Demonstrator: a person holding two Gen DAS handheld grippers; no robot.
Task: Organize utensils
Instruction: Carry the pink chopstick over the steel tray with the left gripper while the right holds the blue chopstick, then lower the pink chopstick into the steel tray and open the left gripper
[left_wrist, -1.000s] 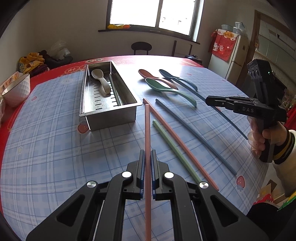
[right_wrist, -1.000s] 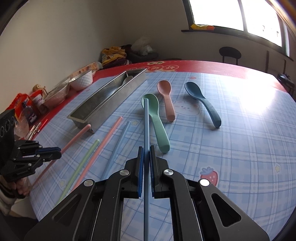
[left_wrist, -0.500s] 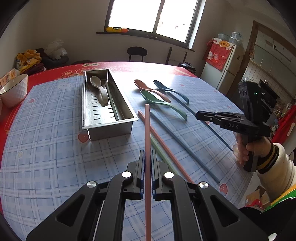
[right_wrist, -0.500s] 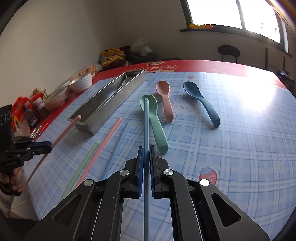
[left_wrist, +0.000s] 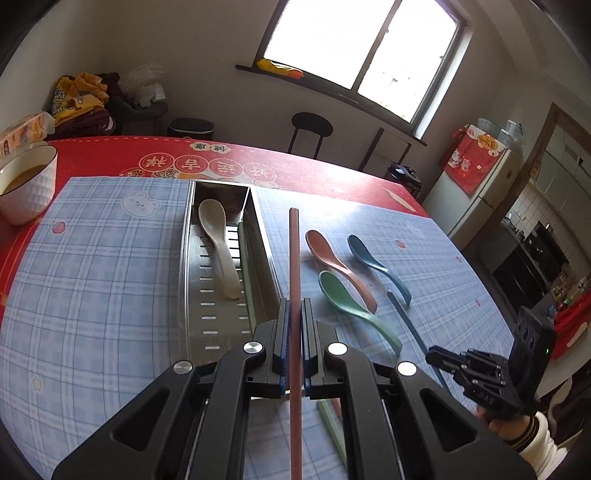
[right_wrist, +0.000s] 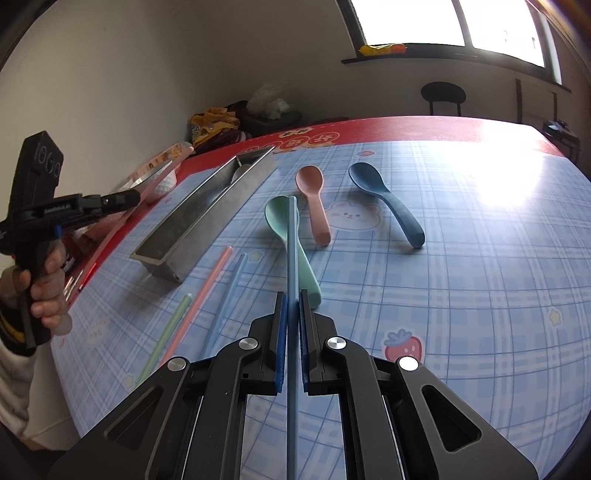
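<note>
The left gripper pinches a pink chopstick, aimed along the steel tray at frame centre, probably for lengthwise insertion. The right gripper pinches a blue chopstick above the table. Count: three spoons on the cloth, one in the tray (a green chopstick beside it), three chopsticks loose lower left.

Lighting: we record daylight from the blown-out window. Glare: we note a white patch on the worktop below it. Shadows: soft. Distortion: fisheye bending, dark corners farthest from the window. Focus: mostly sharp.
</note>
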